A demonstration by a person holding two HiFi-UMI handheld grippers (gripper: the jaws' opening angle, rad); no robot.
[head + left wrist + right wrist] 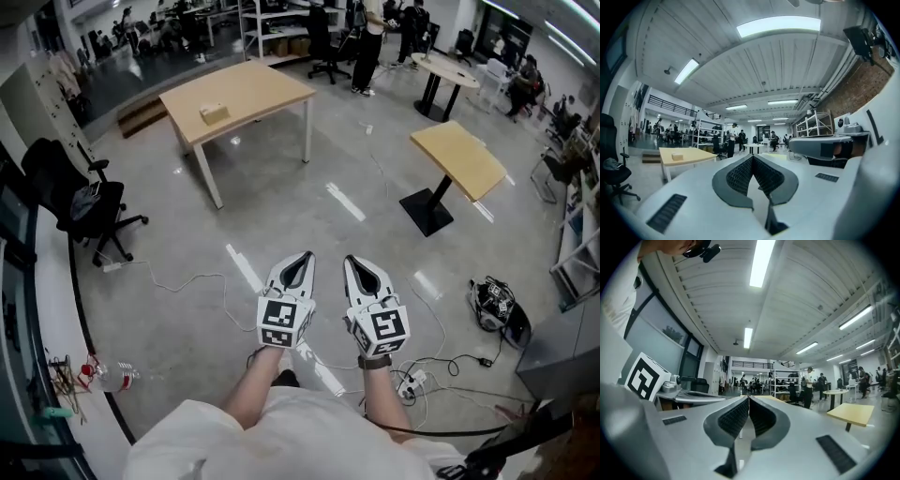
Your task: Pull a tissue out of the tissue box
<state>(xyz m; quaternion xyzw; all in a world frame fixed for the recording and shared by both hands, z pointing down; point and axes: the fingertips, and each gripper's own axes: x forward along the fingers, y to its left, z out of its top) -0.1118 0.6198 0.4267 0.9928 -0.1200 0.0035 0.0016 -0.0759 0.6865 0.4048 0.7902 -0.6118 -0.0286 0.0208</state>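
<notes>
The tissue box (214,113) is a small tan box on a light wooden table (253,86), far ahead and to the left across the floor. In the left gripper view the tissue box (677,156) sits small on that table (693,155), left of the jaws. I hold both grippers side by side at waist height, pointing level and well short of the table. My left gripper (304,260) is shut with nothing in it, its tips (753,157) meeting. My right gripper (352,262) is also shut and empty, its jaws (748,398) pressed together.
A black office chair (80,202) stands at the left. A smaller wooden pedestal table (459,157) is at the right. Cables (187,281) and a power strip (412,381) lie on the concrete floor near my feet. A dark bag (494,305) lies at the right. People stand at the far end.
</notes>
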